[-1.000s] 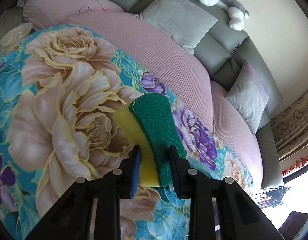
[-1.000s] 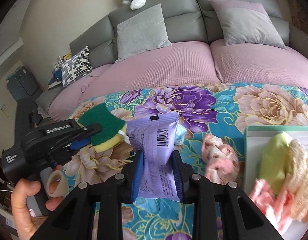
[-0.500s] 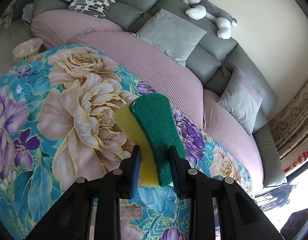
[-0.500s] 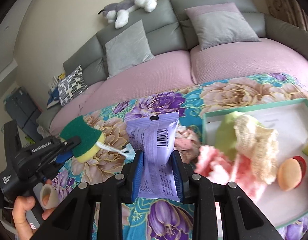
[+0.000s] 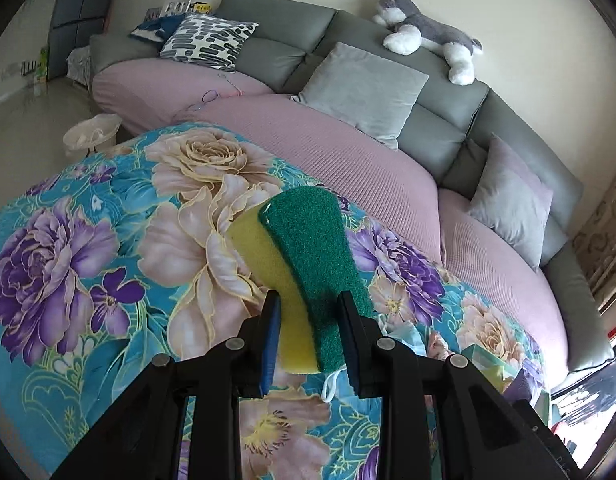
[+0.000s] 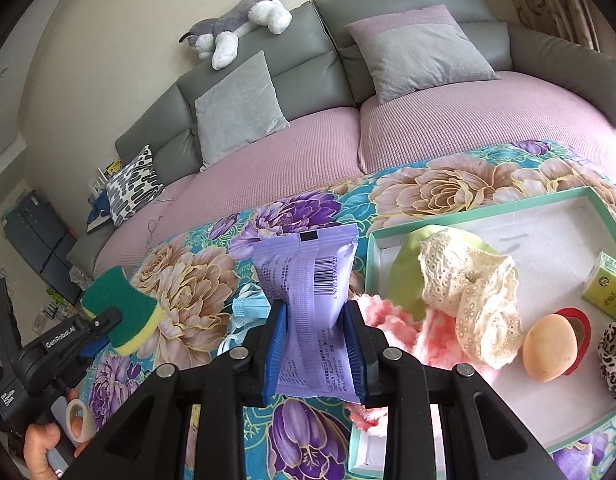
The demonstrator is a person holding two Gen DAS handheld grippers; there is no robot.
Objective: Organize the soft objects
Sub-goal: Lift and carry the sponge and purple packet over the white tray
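My left gripper (image 5: pixel 308 316) is shut on a yellow-and-green sponge (image 5: pixel 304 256) and holds it above the floral cloth (image 5: pixel 108 240); the sponge also shows at the left of the right wrist view (image 6: pixel 124 316). My right gripper (image 6: pixel 313 324) is shut on a purple tissue pack (image 6: pixel 308 292), held just left of the green-rimmed white tray (image 6: pixel 555 236). In the tray lie a cream lace cloth (image 6: pixel 471 292), a pink fluffy cloth (image 6: pixel 391 320), a light green cloth (image 6: pixel 407 272), a beige egg-shaped sponge (image 6: pixel 549 348) and a leopard scrunchie (image 6: pixel 615 348).
A blue face mask (image 6: pixel 248 308) lies on the cloth below the pack. A green tissue box (image 6: pixel 607 292) and a red tape roll (image 6: pixel 579 320) sit in the tray. Behind is a pink and grey sofa (image 6: pixel 308 152) with cushions and a plush dog (image 6: pixel 240 20).
Both grippers have risen and swung right with their loads. The tray has come further into the right wrist view, and the left wrist view now shows more of the cloth and sofa.
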